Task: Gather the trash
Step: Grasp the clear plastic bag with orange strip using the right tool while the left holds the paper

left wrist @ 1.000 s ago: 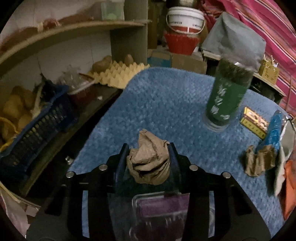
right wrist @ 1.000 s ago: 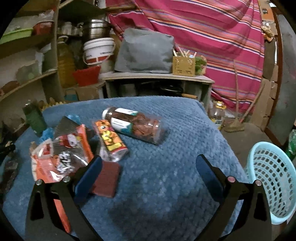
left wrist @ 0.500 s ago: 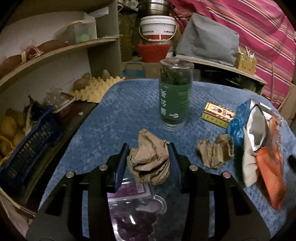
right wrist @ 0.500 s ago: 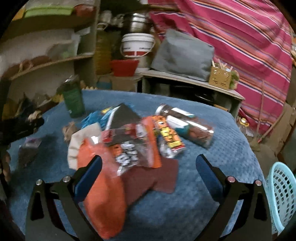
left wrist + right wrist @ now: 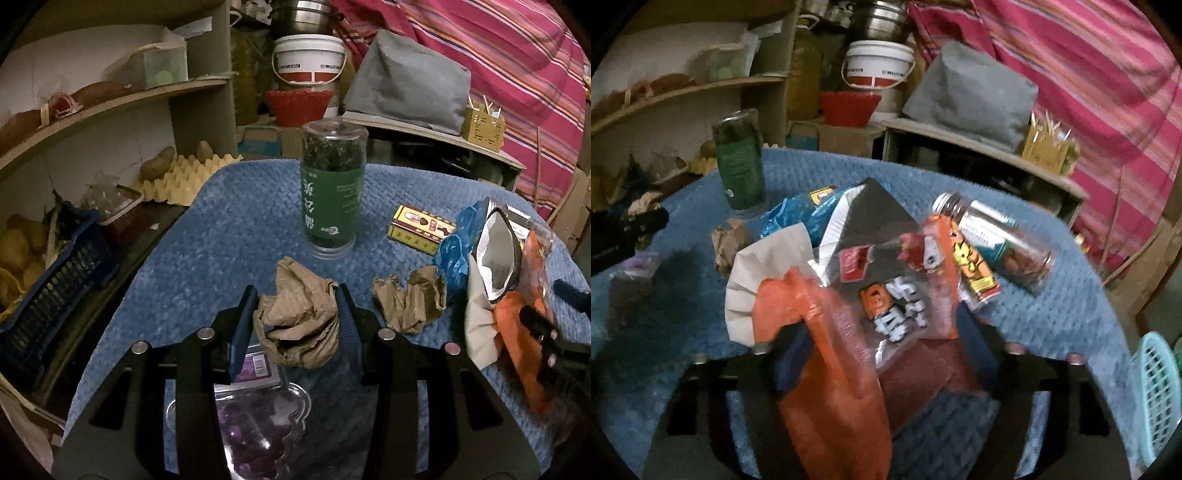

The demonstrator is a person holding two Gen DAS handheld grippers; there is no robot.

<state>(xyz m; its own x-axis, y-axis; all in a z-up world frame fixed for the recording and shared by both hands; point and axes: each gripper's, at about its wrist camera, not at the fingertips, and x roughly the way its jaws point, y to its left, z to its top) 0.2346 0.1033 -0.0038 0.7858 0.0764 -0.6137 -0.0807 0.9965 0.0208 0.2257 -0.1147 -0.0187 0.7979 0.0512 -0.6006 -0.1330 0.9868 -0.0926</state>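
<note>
Trash is being collected from a blue quilted table cover [image 5: 229, 229]. At far left in the left wrist view, a dark blue plastic crate [image 5: 48, 291] is sitting on a low shelf, with a yellow egg tray [image 5: 184, 177] behind it. A crumpled brown paper wad [image 5: 299, 325] is being clamped between the blue pads of the left gripper [image 5: 297, 325], lifted clear of the cover. Below it a clear clamshell box of purple fruit [image 5: 258, 413] is lying on the cover. An upright green-labelled tea jar [image 5: 332, 192] is standing behind the wad. Just right, a second crumpled brown paper [image 5: 410, 302] is lying flat, apart from the gripper. A yellow and red carton [image 5: 421, 229] is lying further back. A blue bag [image 5: 452, 254] and an open foil-lined pouch [image 5: 496, 254] are piled at right.

In the right wrist view, an orange plastic wrapper [image 5: 827, 369] and a clear printed snack bag [image 5: 897, 295] are lying across the right gripper [image 5: 886, 354], whose jaws have just been closing around the pile; the picture is blurred and the fingertips are hidden, so it cannot be told whether the pads are pressing. A clear jar lying on its side [image 5: 993, 240] is resting just right of the pile. A light blue laundry-style basket [image 5: 1160, 398] is seen at far right, off the table.
</note>
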